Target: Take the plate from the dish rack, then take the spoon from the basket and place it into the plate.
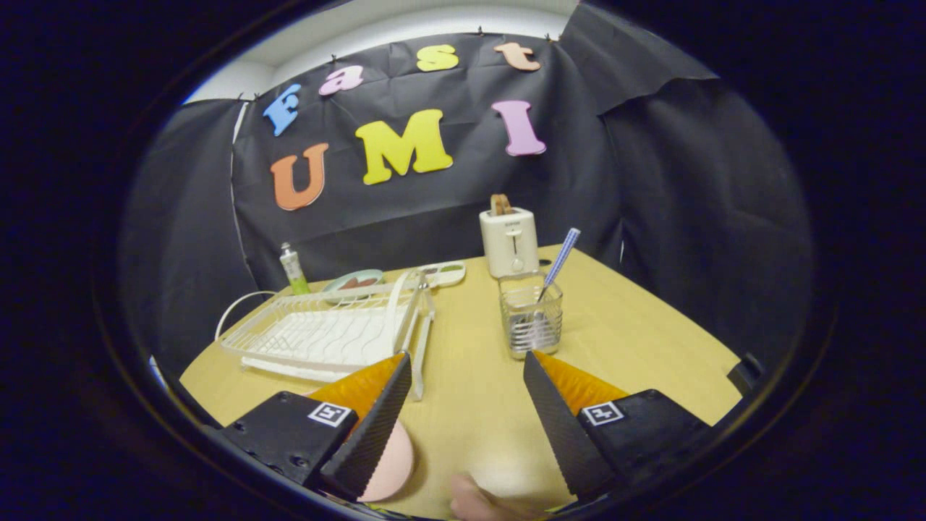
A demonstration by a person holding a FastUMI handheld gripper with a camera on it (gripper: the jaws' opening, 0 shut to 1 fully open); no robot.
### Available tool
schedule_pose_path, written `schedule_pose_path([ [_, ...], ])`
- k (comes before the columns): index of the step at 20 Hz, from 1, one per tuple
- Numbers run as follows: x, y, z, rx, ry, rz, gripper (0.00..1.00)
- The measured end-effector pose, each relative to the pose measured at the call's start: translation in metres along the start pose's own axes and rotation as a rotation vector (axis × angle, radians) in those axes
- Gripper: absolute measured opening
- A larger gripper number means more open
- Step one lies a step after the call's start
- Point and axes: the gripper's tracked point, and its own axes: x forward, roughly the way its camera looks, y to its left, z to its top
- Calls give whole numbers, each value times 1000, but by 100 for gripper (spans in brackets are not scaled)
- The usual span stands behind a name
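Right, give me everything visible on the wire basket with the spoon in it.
The basket is a small upright holder of thin, shiny metal wire, open at the top, its walls see-through. It stands on the light wooden table, just ahead of the gripper, whose fingers are spread apart and hold nothing. A spoon leans inside it, the handle, patterned blue and white, sticking up and tilting away from the dish rack. Just behind the basket stands a cream toaster.

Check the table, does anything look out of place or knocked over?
Nothing is spilled or broken. The pink plate lies flat on the table under the open hand-held gripper, out of the dish rack. The spoon leans in the basket.
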Motion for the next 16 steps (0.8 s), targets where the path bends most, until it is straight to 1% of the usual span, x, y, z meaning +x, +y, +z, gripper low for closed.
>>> schedule_pose_path([
  [2, 17, -20, 19, -16, -44, -30, 100],
  [6, 61, -50, 53, -57, -84, -45, 100],
  [8, 85, -64, 59, -83, -71, -66, 100],
  [9, 98, -68, 59, -85, -42, -70, 100],
  [10, 108, -70, 56, -73, -17, -58, 100],
  [11, 120, -78, 55, -44, 16, -78, 100],
  [12, 131, -85, 53, -3, 43, -75, 100],
  [13, 139, -86, 57, 54, 38, -57, 100],
  [14, 149, -84, 64, 110, 12, -35, 95],
  [15, 156, -83, 71, 134, -11, -8, 91],
  [16, 159, -84, 73, 137, -27, 2, 79],
])
